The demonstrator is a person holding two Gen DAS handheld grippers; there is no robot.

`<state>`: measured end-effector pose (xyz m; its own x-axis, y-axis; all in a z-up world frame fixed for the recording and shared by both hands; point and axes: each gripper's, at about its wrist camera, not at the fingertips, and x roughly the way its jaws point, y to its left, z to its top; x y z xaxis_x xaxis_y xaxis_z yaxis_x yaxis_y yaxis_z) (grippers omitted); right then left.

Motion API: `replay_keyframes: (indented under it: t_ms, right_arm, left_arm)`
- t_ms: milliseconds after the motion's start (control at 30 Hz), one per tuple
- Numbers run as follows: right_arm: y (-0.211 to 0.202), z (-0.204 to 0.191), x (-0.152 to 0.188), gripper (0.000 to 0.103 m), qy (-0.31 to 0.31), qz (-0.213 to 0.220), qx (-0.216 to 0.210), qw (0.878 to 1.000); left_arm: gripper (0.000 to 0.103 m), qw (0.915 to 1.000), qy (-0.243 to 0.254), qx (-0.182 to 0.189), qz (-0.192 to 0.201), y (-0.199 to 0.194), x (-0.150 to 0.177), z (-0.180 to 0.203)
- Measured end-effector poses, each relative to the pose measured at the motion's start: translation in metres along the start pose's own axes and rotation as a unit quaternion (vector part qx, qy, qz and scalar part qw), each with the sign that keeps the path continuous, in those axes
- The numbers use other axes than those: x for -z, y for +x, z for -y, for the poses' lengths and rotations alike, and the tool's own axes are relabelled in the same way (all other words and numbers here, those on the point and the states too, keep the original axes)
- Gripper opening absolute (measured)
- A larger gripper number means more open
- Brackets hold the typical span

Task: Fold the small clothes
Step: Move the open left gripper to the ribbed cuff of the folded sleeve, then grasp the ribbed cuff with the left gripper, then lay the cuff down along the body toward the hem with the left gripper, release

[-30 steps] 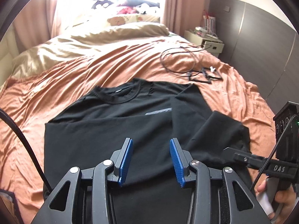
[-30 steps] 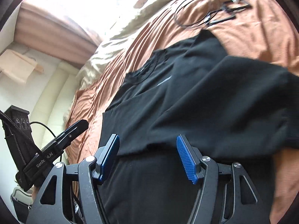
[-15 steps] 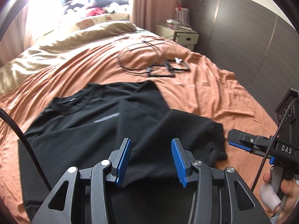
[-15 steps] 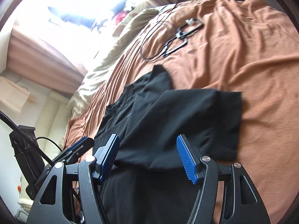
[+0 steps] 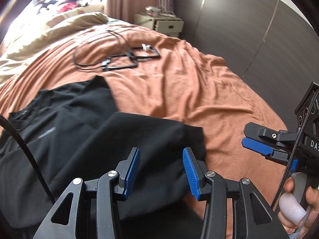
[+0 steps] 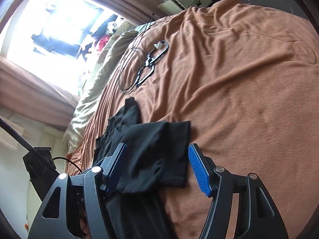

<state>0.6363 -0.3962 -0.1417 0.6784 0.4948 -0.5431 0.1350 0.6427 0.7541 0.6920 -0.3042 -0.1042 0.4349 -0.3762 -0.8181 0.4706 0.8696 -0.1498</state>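
Note:
A black T-shirt [image 5: 85,135] lies on the orange bedspread [image 5: 199,91], its right sleeve folded inward over the body. My left gripper [image 5: 161,169] is open and empty, just above the shirt's right side. My right gripper [image 6: 157,165] is open and empty, above the folded sleeve [image 6: 159,151]. The right gripper also shows at the right of the left wrist view [image 5: 257,145], over bare bedspread. The shirt's collar [image 5: 30,109] points away toward the pillows.
Black cables and a frame-like object [image 5: 123,59] lie on the bedspread beyond the shirt. A beige duvet [image 5: 49,33] covers the head of the bed. A white nightstand [image 5: 167,23] stands by the dark wall panels [image 5: 259,29].
Both grippers have moved back and to the right, away from the shirt's middle. The shirt now sits lower left in both views, and more bare bedspread shows. Both stay open.

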Motion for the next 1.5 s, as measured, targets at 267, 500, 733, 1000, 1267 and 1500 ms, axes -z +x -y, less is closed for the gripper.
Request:
replay_keyframes:
  t_ms: [267, 500, 733, 1000, 1267, 1500]
  right_arm:
    - [-0.028, 0.018, 0.003, 0.062, 0.034, 0.016, 0.006, 0.999]
    - [-0.040, 0.023, 0.007, 0.062, 0.046, 0.019, 0.003, 0.999]
    - [-0.043, 0.022, 0.006, 0.062, 0.045, 0.016, 0.001, 0.999]
    - [-0.043, 0.020, 0.006, 0.062, 0.042, 0.016, 0.007, 0.999]
    - [-0.026, 0.000, 0.009, 0.062, 0.021, 0.002, -0.004, 1.000]
    - [0.004, -0.027, 0.014, 0.062, -0.011, -0.021, -0.010, 1.000]
  left_arm:
    - [0.047, 0.9986, 0.011, 0.037, -0.037, 0.046, 0.000, 0.033]
    - [0.055, 0.9970, 0.020, 0.037, -0.066, 0.082, 0.003, 0.049]
    - [0.060, 0.9979, 0.032, -0.006, -0.055, 0.094, 0.006, 0.050]
    - [0.011, 0.9988, -0.003, -0.009, -0.047, 0.082, -0.001, 0.027]
    - [0.010, 0.9997, 0.013, -0.020, 0.000, 0.023, -0.019, 0.010]
    - [0.010, 0.9981, -0.006, -0.052, 0.032, -0.033, -0.027, -0.032]
